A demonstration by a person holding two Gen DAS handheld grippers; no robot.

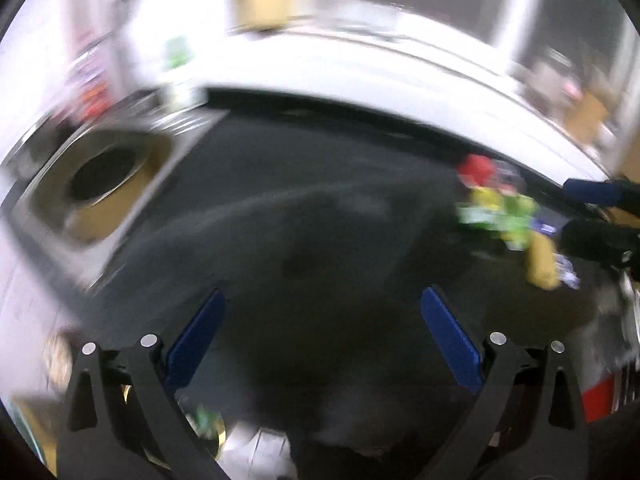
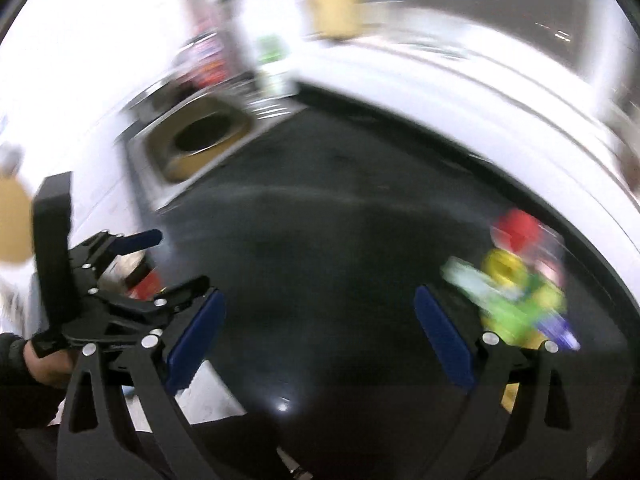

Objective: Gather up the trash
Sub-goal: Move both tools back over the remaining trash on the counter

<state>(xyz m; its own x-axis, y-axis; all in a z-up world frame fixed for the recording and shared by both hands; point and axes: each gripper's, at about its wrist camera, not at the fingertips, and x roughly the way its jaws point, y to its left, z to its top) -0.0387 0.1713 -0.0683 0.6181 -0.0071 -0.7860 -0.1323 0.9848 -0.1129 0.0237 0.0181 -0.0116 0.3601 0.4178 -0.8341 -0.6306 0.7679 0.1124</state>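
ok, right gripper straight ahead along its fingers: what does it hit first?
Probably bare dark countertop. The right gripper stands open and empty, pointing steeply down at that surface. The colourful wrapper pile lies off to its right, the bin opening further away to the left. Blur leaves depth uncertain.

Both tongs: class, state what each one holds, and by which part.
Nothing is held. The left tongs and the right tongs both stand open and empty above the dark counter.

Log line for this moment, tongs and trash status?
left tongs: open, empty | right tongs: open, empty | trash pile: on dark counter, untouched | round bin opening: far left | views: blurred
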